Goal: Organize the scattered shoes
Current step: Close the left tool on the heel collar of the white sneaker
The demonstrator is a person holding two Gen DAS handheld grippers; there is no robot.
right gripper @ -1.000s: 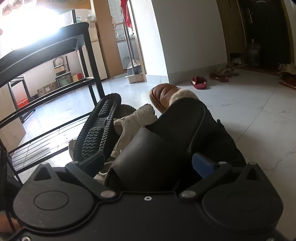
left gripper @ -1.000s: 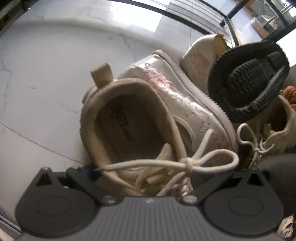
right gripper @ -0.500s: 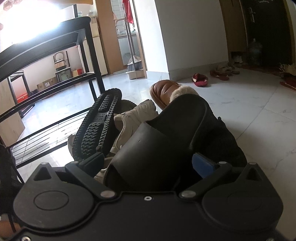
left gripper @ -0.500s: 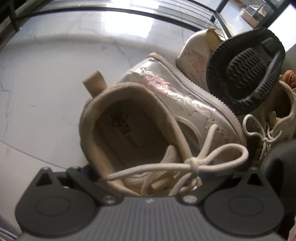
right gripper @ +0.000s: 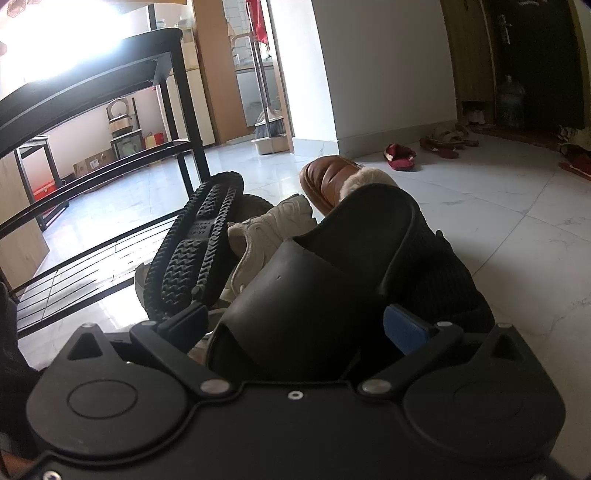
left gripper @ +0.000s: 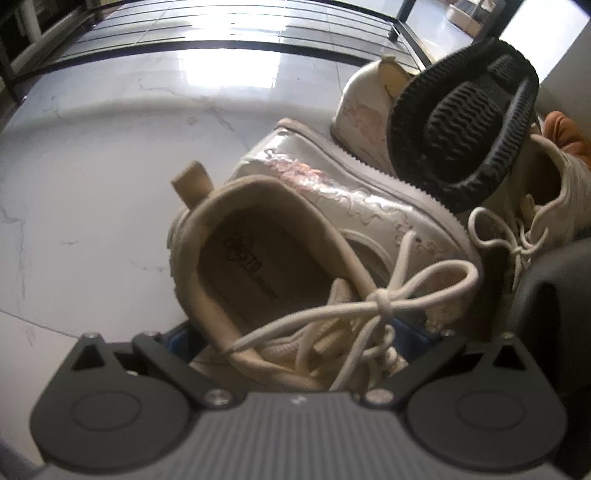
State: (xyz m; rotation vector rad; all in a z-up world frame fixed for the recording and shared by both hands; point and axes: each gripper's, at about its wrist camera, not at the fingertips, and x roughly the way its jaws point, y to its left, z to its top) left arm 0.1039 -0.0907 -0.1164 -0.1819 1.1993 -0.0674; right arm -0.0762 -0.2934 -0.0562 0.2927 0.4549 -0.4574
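Observation:
My left gripper [left gripper: 295, 332] is shut on a white laced sneaker [left gripper: 332, 236] with pink trim, its heel opening facing the camera. Behind it stands its mate [left gripper: 365, 107], beside an upturned black slide sole [left gripper: 461, 125] and a cream sneaker [left gripper: 546, 199]. My right gripper [right gripper: 295, 325] is shut on a black slide sandal [right gripper: 325, 273]. The second black slide [right gripper: 199, 247] leans sole-out at its left, with the cream sneaker [right gripper: 273, 229] and a brown fur-lined slipper [right gripper: 332, 181] behind.
A black metal shoe rack [right gripper: 96, 177] stands at the left, its wire bottom shelf [left gripper: 229, 26] near the floor. Red and tan slippers [right gripper: 400, 157] lie by the far wall. A broom and dustpan [right gripper: 271, 129] stand in the doorway. White marble floor [left gripper: 92, 184] spreads around.
The left gripper has lifted and tilted with the white sneaker, bringing more of the rack's bottom shelf into view. The right gripper has risen slightly with the black slide.

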